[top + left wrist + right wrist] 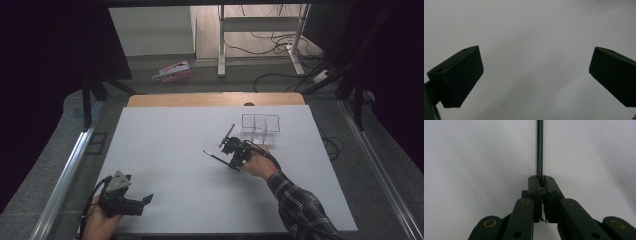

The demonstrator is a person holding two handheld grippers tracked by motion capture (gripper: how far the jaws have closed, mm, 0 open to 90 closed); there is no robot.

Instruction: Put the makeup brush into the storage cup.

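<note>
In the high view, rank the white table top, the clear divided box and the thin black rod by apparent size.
1. White table top.
2. Clear divided box.
3. Thin black rod, clamped in the right tongs; about as long as the box but far slimmer.

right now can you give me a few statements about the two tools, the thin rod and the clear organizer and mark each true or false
1. The right tool is shut on the thin dark rod. True.
2. The left tool is clamped on a pen. False: its jaws stand wide apart with nothing between them.
3. The clear divided organizer sits at the far right of the white table. True.
4. The rod already lies in the organizer. False: in the high view it is held in the right tool, on the near left side of the organizer.
5. The left tool is near the table's front left corner. True.
</note>
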